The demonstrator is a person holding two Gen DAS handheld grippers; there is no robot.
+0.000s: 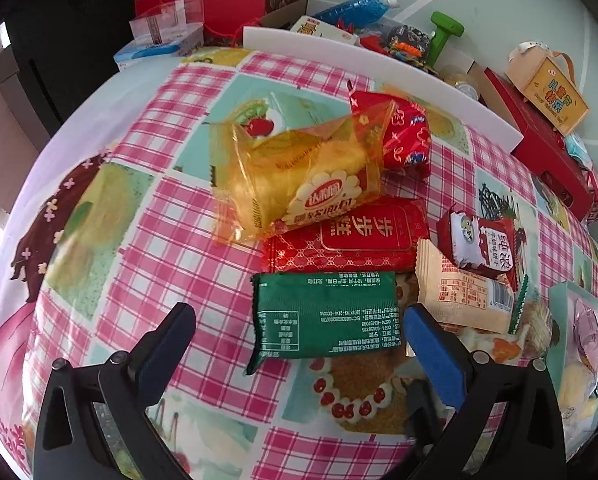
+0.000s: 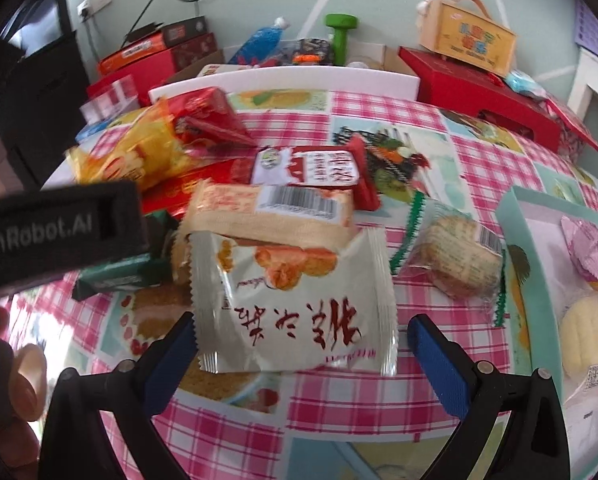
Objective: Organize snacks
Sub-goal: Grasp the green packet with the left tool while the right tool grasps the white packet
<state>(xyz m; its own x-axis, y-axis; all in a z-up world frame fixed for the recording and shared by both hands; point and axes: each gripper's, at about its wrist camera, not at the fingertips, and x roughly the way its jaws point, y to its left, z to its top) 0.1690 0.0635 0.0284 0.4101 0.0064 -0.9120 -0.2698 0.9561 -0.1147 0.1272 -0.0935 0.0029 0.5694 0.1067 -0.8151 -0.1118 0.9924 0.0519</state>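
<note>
A pile of snack packets lies on the checked tablecloth (image 1: 171, 240). In the left wrist view my left gripper (image 1: 299, 320) is open, its jaws astride a green packet (image 1: 325, 318). Beyond it lie a red packet (image 1: 351, 240), a yellow cake packet (image 1: 299, 180), another red packet (image 1: 407, 132) and a beige packet (image 1: 459, 296). In the right wrist view my right gripper (image 2: 303, 330) is open around a white pastry packet (image 2: 295, 304) that lies on the cloth. The left gripper's body (image 2: 55, 232) shows at the left. A pale green tray (image 2: 539, 264) at the right holds wrapped snacks.
A clear-wrapped biscuit (image 2: 451, 256) lies between the pile and the tray. Behind the table stand red boxes (image 2: 471, 92), a white board (image 2: 283, 80), a green dumbbell (image 2: 341, 36), a blue bottle (image 2: 261, 42) and a small yellow carton (image 2: 467, 38).
</note>
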